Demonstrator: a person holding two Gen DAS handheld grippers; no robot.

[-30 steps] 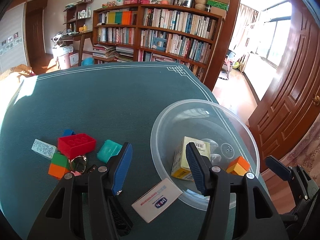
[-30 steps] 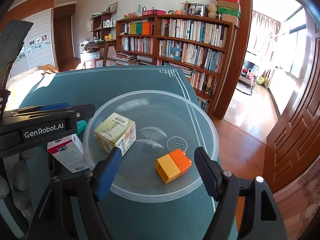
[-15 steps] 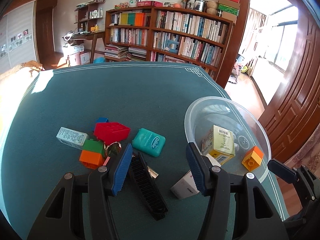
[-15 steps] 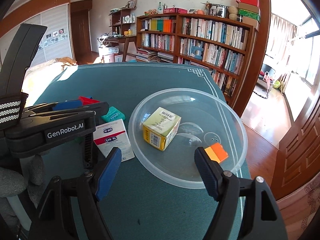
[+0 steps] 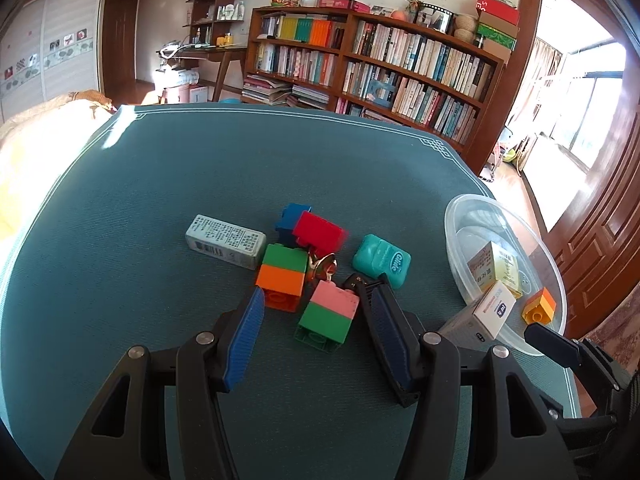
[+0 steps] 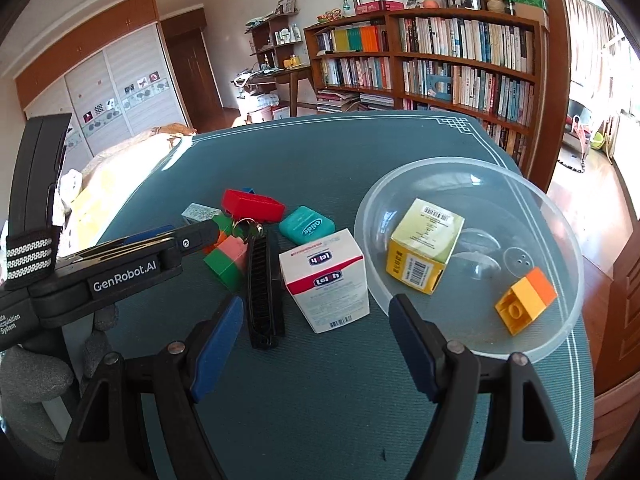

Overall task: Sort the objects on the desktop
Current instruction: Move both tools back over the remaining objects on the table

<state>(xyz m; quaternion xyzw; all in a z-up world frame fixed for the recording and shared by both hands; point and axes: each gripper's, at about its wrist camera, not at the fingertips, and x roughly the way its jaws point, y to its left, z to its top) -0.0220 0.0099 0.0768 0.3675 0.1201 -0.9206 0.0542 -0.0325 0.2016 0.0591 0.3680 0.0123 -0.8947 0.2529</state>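
Sunlit bookshelves are framing a teal table (image 5: 160, 184) where the left gripper (image 5: 316, 328), fingers spread and empty, is hovering over a pink-and-green block (image 5: 329, 316) — probably light, rigid plastic, best pinched across its flat sides — its long axis running away from the camera, near the clear bowl (image 6: 560, 216).

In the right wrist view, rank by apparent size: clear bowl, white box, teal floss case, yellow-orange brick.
1. Clear bowl
2. White box
3. Teal floss case and yellow-orange brick: look alike in size, and the brick sits nearer the camera, so unranked.
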